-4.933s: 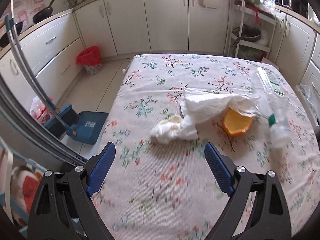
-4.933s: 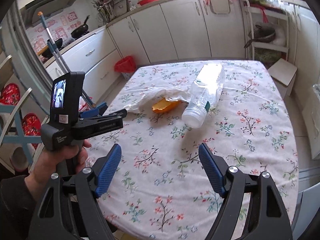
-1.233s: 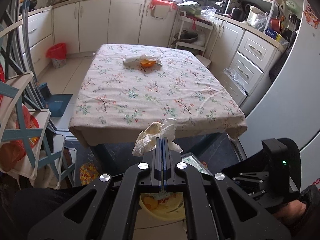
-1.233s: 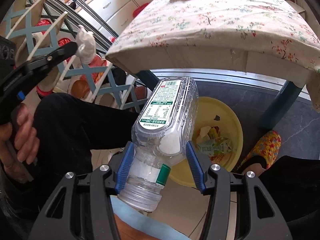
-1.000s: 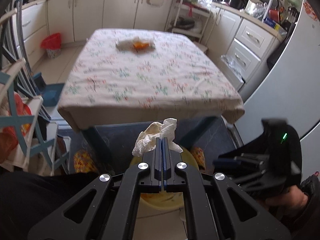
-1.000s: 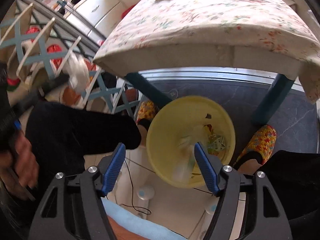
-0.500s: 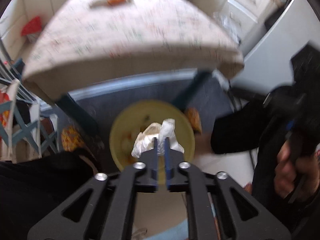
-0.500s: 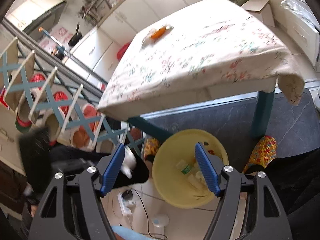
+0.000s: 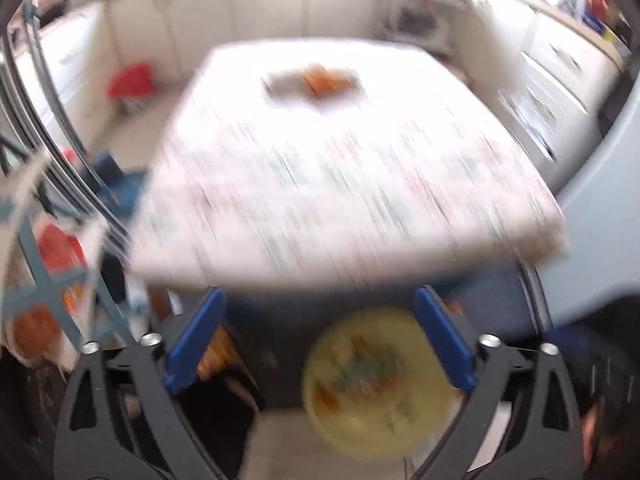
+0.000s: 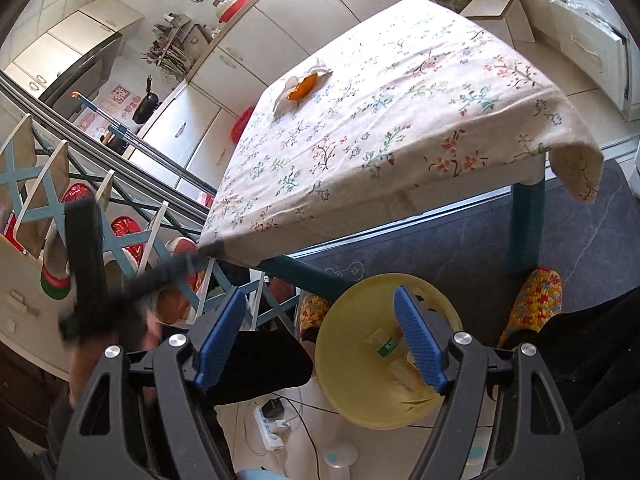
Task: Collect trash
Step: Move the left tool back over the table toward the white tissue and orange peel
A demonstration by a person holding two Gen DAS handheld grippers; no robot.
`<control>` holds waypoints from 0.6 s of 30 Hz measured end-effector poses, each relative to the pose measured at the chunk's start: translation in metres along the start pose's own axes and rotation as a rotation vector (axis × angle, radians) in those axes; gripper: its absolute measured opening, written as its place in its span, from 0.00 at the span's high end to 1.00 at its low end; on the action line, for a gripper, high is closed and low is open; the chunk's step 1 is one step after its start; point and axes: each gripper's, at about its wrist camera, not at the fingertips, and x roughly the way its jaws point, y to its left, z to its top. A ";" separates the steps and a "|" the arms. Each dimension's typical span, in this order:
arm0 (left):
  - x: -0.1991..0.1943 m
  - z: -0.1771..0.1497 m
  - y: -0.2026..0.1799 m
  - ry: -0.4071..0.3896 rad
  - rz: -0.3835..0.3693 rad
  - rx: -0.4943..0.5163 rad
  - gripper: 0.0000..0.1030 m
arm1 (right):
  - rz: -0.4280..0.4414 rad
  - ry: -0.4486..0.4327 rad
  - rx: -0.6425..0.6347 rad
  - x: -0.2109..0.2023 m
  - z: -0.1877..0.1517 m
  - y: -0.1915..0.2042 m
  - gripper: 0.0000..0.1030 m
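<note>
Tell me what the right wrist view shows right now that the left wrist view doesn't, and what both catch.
Only the right wrist view shows the clear bottle lying in the bin, a power strip on the floor, two patterned slippers, and the left gripper's blurred body. Only the left wrist view, heavily motion-blurred, shows the red bin by the cabinets. Both show the yellow bin under the table edge, the floral tablecloth, and the orange peel with white paper left on it. Both jaws are opening, nothing between them.

Yellow bin (image 10: 360,360) at 6 o'clock on floor, bottle (image 10: 383,343) inside; orange peel (image 10: 303,85) on tabletop, 11 o'clock.
</note>
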 end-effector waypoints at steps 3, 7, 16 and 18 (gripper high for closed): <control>0.037 0.051 0.018 0.001 0.040 -0.027 0.08 | 0.005 0.018 0.011 0.008 0.003 -0.002 0.26; 0.095 0.104 0.021 0.040 0.073 0.023 0.08 | 0.007 0.042 0.035 0.019 0.010 -0.007 0.26; 0.185 0.170 0.027 0.046 0.086 0.048 0.08 | 0.007 0.113 0.103 0.049 0.022 -0.016 0.24; 0.194 0.174 0.032 0.020 0.039 0.002 0.08 | 0.005 0.130 0.120 0.056 0.024 -0.018 0.24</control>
